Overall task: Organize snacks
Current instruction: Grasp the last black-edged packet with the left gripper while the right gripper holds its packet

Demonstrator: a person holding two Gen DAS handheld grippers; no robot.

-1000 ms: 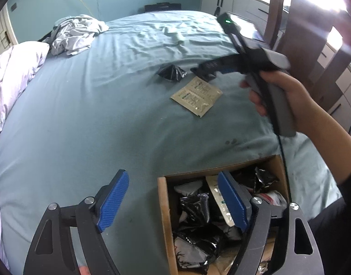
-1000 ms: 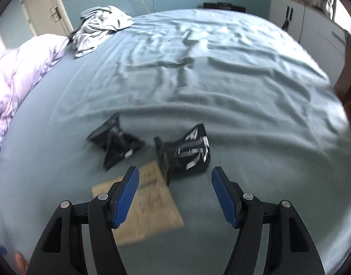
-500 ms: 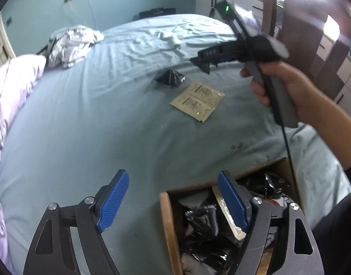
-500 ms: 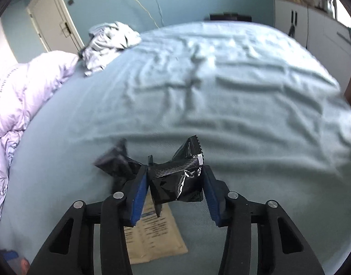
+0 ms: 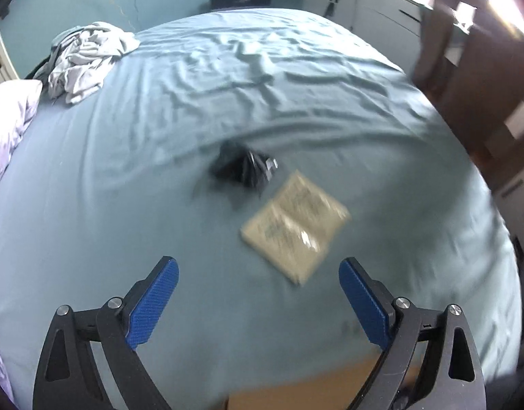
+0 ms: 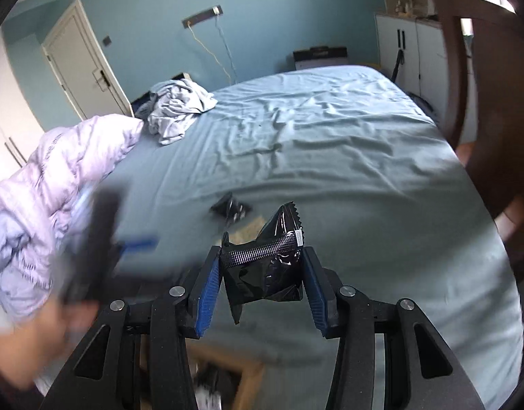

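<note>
Blue bedsheet (image 5: 159, 205); right gripper (image 6: 262, 280) jaws clamp black packet (image 6: 265, 273), left gripper (image 5: 258, 294) jaws opening, empty; print unreadable

Motion-blurred left gripper (image 6: 138, 242) and hand (image 6: 39, 335), cardboard box (image 6: 251, 372) cut off by bottom edge, smeared tan sachet (image 5: 294, 230), black wrapper (image 5: 243, 167) indistinct

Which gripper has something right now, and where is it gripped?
The right gripper clamps a black snack packet across its middle. The left gripper, jaws opening, holds nothing.
</note>
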